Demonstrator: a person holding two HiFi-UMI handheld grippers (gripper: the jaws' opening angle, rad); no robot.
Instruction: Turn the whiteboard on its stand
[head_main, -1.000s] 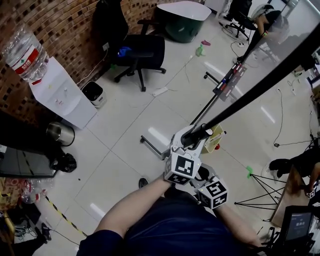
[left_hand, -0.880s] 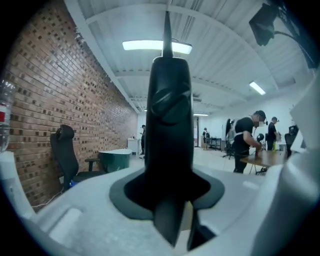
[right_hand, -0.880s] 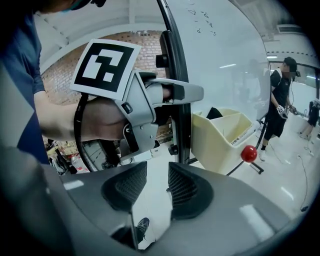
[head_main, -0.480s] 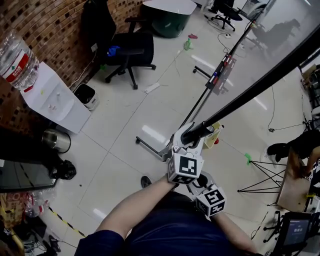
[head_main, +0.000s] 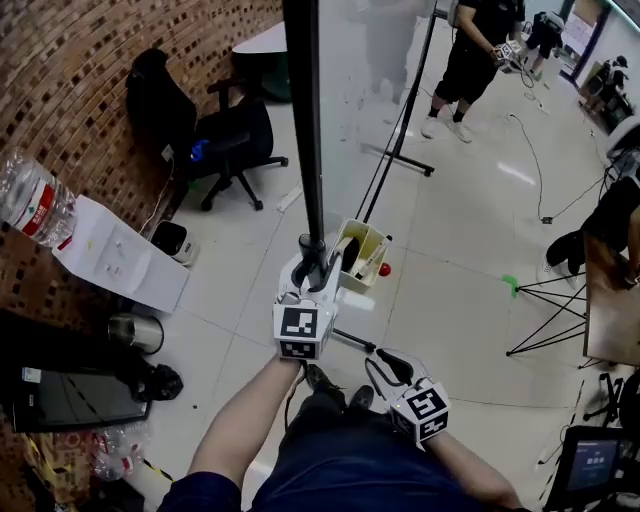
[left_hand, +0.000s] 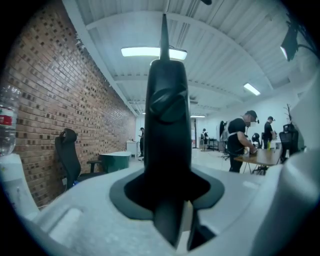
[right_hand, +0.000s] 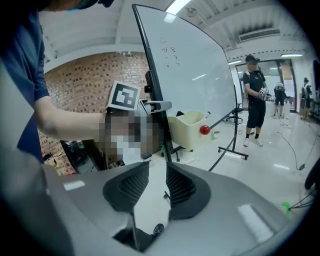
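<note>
Step in hand: the turning of the whiteboard (right_hand: 195, 75) is judged to be under way. In the head view it is seen almost edge-on, rising from the middle of the frame to the top edge.
Whiteboard position: it is carried upright on its stand (head_main: 394, 130) on the floor, at upper centre of the head view. Its black frame edge (head_main: 307, 120) is turned toward the person.
Left claw (head_main: 312, 262): it is clenched on the black frame edge at the middle of the frame. In the left gripper view the dark bar is seen to fill the gap between the jaws.
Right claw (head_main: 392, 365): it is held low at lower right of centre, apart from the board. Its jaws are being closed with nothing between them; only bare floor is seen through the gap in the right gripper view.
Tray (head_main: 362, 245): a pale tray is fixed at the board's lower edge, just right of the left claw.
Surroundings: an office chair (head_main: 235, 135) and a brick wall (head_main: 70, 90) are seen at upper left, and a standing person (head_main: 478, 55) at upper right.
Next move, as judged: the grip of the left claw should be kept firm and the frame edge swung further round the stand's axis. The tray should be kept clear of the right claw, which could be brought to the frame if a second hold is needed.
Progress: how far the turn must go cannot be told from these views.
</note>
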